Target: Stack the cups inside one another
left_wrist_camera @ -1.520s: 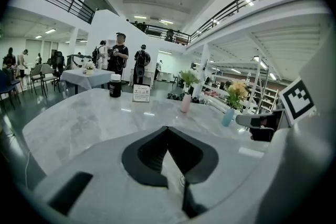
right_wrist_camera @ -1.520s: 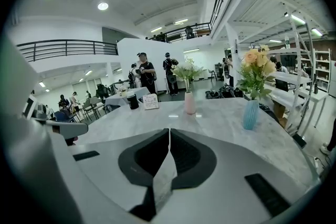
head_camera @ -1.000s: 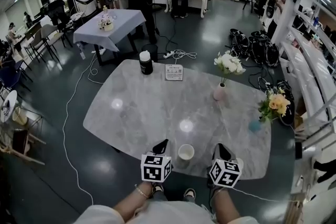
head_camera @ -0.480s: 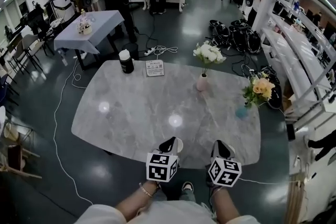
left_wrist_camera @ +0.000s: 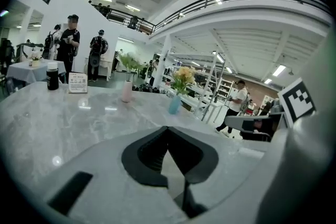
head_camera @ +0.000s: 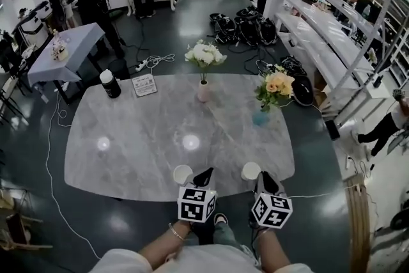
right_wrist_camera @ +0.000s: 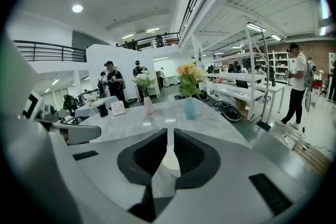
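White cups [head_camera: 183, 174], grey marbled table [head_camera: 128, 137], pink vase [head_camera: 203, 91]

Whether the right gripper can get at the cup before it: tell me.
Probably yes: nothing stands between the right gripper and the cup, but its shut fingers must open first.

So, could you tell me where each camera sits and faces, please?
Head view: on the person's head, steeply down at the marble table; forearms, left gripper, right gripper show.
Left gripper view: on that gripper, across the table; shut jaws show.
Right gripper view: likewise; shut jaws show.
Shared: all see pink vase and blue vase.
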